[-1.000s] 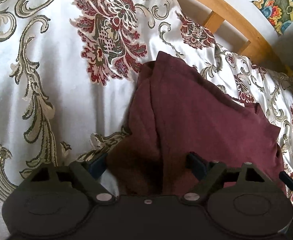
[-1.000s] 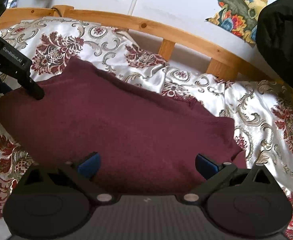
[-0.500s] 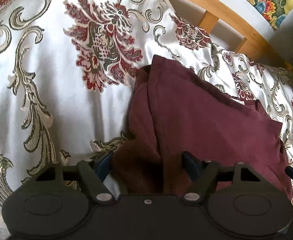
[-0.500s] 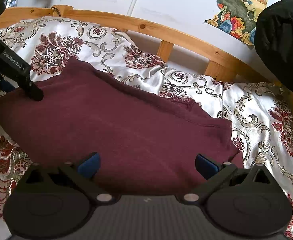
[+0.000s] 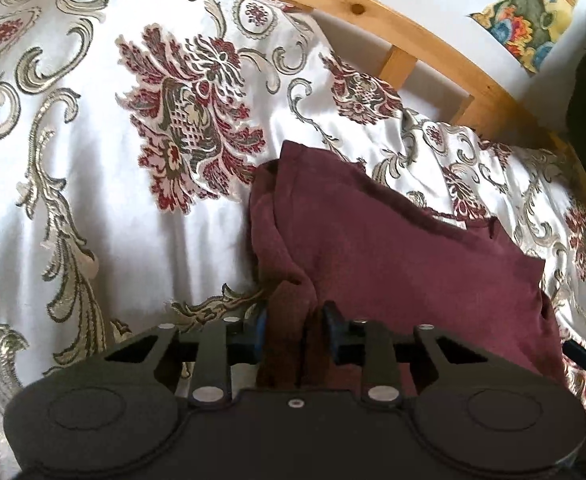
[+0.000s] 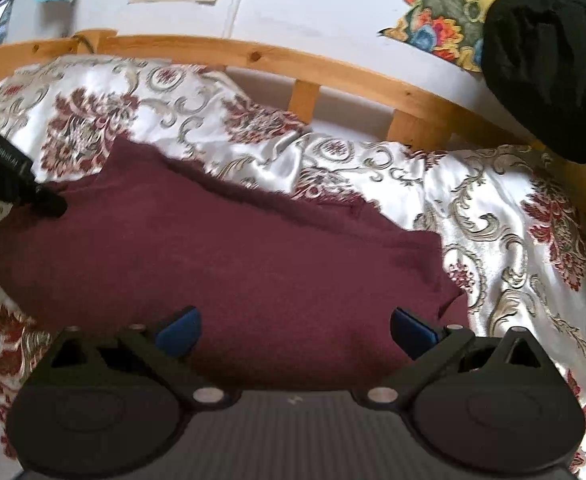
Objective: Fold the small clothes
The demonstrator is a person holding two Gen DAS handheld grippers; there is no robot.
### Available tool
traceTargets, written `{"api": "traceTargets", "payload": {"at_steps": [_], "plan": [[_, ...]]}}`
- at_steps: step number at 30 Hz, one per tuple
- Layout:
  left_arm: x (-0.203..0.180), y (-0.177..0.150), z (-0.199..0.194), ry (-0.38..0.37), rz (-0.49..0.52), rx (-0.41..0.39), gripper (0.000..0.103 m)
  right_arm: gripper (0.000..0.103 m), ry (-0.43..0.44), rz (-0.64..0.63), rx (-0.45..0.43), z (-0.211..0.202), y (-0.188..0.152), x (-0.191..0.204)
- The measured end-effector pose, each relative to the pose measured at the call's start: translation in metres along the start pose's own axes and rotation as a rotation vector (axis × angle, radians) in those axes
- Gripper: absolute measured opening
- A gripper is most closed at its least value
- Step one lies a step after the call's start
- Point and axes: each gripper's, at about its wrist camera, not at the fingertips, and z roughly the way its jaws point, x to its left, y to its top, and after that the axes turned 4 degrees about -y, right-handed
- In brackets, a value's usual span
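While the fold begins: maroon garment (image 5: 393,248) lies flat on the patterned bedspread (image 5: 93,200).
Left hand-held gripper (image 5: 295,330): jaws just closing, pinching the garment's near-left edge.
Right hand-held gripper (image 6: 293,330): wide, empty, over the near hem.
Next: probably right grips, both lift.

We see a bedroom in a home: a floral bedspread (image 5: 93,184) on a wooden bed frame (image 6: 333,68), and colourful pictures (image 6: 433,12) on the white wall (image 6: 313,8).
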Motion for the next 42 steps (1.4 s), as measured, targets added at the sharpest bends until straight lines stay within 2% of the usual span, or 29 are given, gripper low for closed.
{"api": "traceTargets", "payload": {"at_steps": [2,6,11,15,18,22,27,31,34,36,37,38,42], "plan": [[-0.011,0.007,-0.01,-0.003,0.002,-0.029,0.027,0.103,-0.007,0.032,-0.01,-0.003,0.004,-0.008],[-0.05,0.022,-0.027,-0.022,0.077,-0.084,0.027,0.103,-0.02,0.096,-0.029,-0.009,0.014,-0.034],[-0.121,0.032,-0.036,-0.073,0.238,-0.126,0.026,0.103,-0.069,0.243,-0.033,-0.017,0.02,-0.082],[-0.18,0.027,-0.03,-0.115,0.353,-0.129,0.025,0.103,-0.099,0.399,-0.02,-0.025,0.014,-0.125],[-0.221,0.012,-0.018,-0.14,0.435,-0.116,0.024,0.103,-0.121,0.484,-0.001,-0.03,0.008,-0.158],[-0.261,-0.017,0.006,-0.162,0.512,-0.056,0.024,0.103,-0.142,0.597,0.02,-0.038,-0.004,-0.198],[-0.289,-0.056,0.033,-0.141,0.605,0.001,0.022,0.103,-0.13,0.718,0.036,-0.042,-0.019,-0.234],[-0.297,-0.082,0.042,-0.133,0.664,0.035,0.022,0.103,-0.083,0.754,0.056,-0.039,-0.025,-0.242],[-0.299,-0.091,0.042,-0.159,0.685,0.073,0.033,0.103,-0.005,0.78,0.094,-0.031,-0.028,-0.242],[-0.298,-0.093,0.035,-0.193,0.682,0.073,0.056,0.103,0.047,0.816,0.121,-0.025,-0.031,-0.241],[-0.298,-0.094,0.029,-0.218,0.675,0.065,0.062,0.103,0.069,0.84,0.134,-0.022,-0.033,-0.241],[-0.297,-0.094,0.024,-0.24,0.669,0.058,0.073,0.103,0.093,0.871,0.145,-0.019,-0.036,-0.242],[-0.297,-0.093,-0.006,-0.33,0.659,0.033,0.087,0.103,0.14,0.986,0.172,-0.013,-0.047,-0.248]]}}
